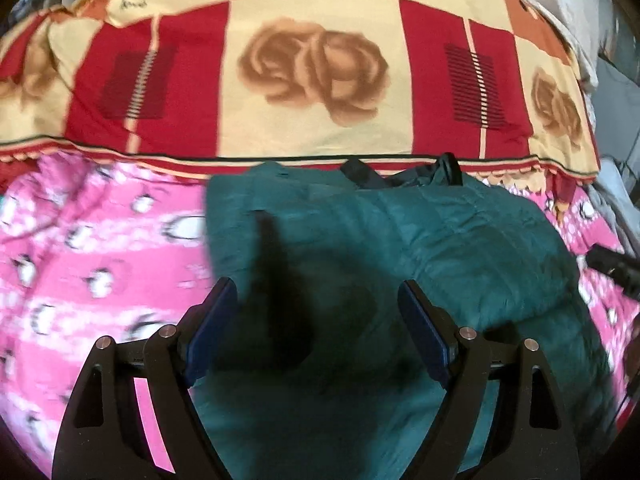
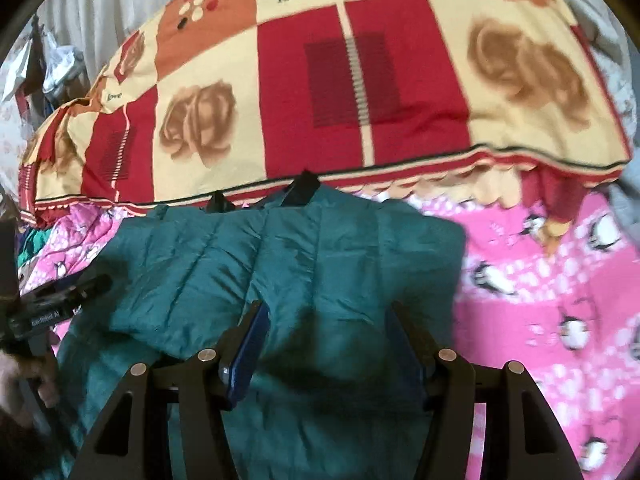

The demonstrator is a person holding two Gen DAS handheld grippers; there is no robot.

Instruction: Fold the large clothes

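A teal quilted jacket (image 1: 440,240) lies folded on the pink penguin bedsheet (image 1: 100,248), its dark collar at the far edge by the patchwork quilt. My left gripper (image 1: 316,286) hovers open above the jacket's near left part, with nothing between its blue pads and a dark shadow under it. In the right wrist view the same jacket (image 2: 280,248) fills the middle. My right gripper (image 2: 326,306) is open just above it, and no fabric is pinched. The left gripper (image 2: 60,300) shows at that view's left edge, with a hand (image 2: 24,380) below it.
A thick red, cream and orange quilt (image 1: 312,68) with rose prints and the word "love" lies across the bed beyond the jacket. Pink sheet (image 2: 560,300) spreads to the right. Grey-white bedding (image 1: 580,12) and hanging clutter (image 2: 40,64) sit at the far edges.
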